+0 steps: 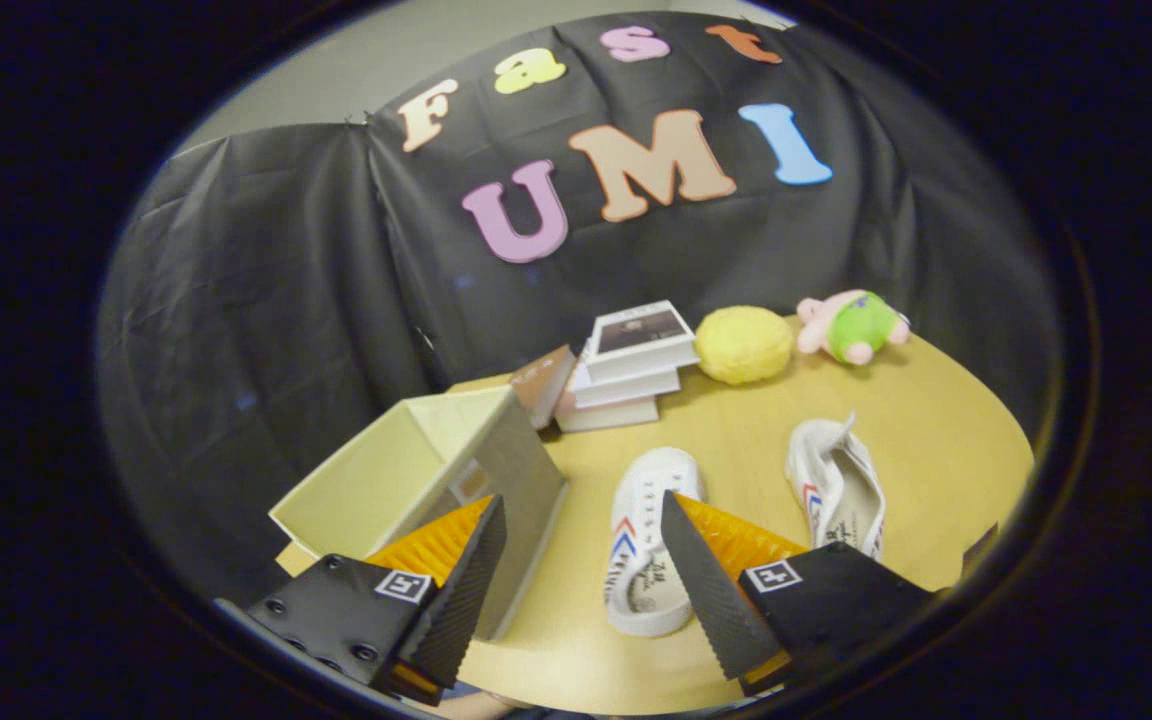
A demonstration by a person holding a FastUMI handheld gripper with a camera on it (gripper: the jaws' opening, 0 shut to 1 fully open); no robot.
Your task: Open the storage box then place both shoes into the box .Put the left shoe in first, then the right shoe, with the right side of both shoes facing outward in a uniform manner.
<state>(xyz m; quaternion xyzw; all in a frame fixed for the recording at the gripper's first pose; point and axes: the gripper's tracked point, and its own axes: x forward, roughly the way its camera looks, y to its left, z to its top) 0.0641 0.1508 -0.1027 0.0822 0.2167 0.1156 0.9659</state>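
A round wooden table (936, 420) fills the near and right part of the scene, backed by a black cloth wall (266, 290) with a strip of pale room wall (336, 70) above it.

On the left of the table sits the storage box (416, 475), cream-coloured and apparently open, its hollow showing; whether it stands upright or is tipped cannot be told.

Far across the table is a stack of books (631, 365) with one more book (543, 383) leaning against it, then a yellow plush ball (743, 344) and, further right, a pink and green soft toy (856, 325).

Two white canvas shoes lie right of the box. The nearer shoe (648, 540) lies just ahead of the fingers; the other shoe (836, 485) lies beyond the right finger, apart from the first.

The gripper (584, 545) hovers near, its jaws wide apart and holding nothing. The left finger overlaps the box's near corner.

With the box apparently open, the step in hand is probably picking up the first shoe. Which shoe is the left one cannot be judged surely. A good grasp would take the shoe across its side wall or heel collar, and keep it level.
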